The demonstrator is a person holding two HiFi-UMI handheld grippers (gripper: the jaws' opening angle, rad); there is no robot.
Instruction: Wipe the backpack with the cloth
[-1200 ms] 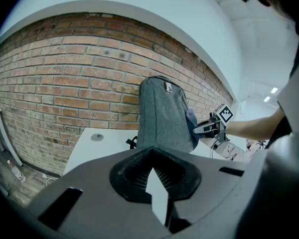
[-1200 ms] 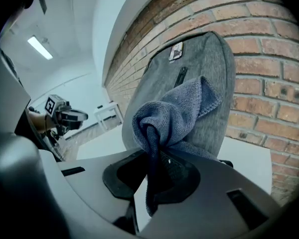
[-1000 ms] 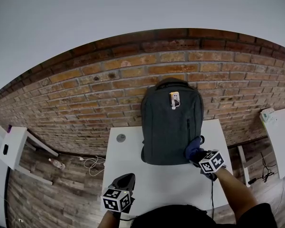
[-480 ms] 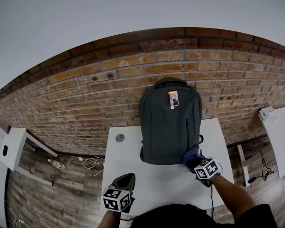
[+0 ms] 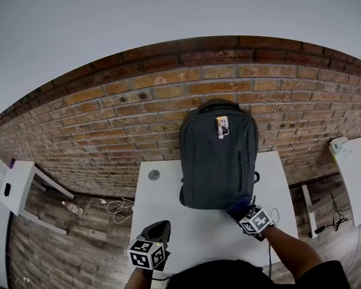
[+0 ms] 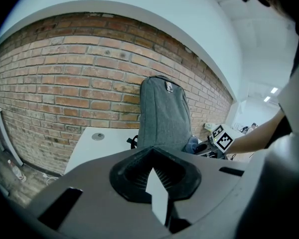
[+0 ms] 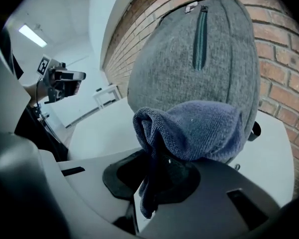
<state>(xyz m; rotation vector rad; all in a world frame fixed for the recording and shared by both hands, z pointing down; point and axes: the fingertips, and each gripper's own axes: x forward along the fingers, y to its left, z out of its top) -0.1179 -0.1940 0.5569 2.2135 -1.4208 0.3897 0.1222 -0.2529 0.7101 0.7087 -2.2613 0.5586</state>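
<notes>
Right hand-held gripper (image 5: 240, 211) lower, clamping one cloth (image 7: 199, 128) against one backpack (image 5: 216, 155)

The left gripper (image 6: 157, 185) and the right gripper (image 7: 157, 176) share one build: a smooth dark grey moulded shell with rectangular slots. At the root of the jaws sits a black, rounded-triangle collar, ribbed within, and the left shows a white pad face. Each carries a white cube (image 5: 147, 254) printed with black square markers; a thin dark cable (image 5: 268, 248) hangs from the right one, and the person wears a dark top with a short sleeve (image 5: 334, 274).
</notes>
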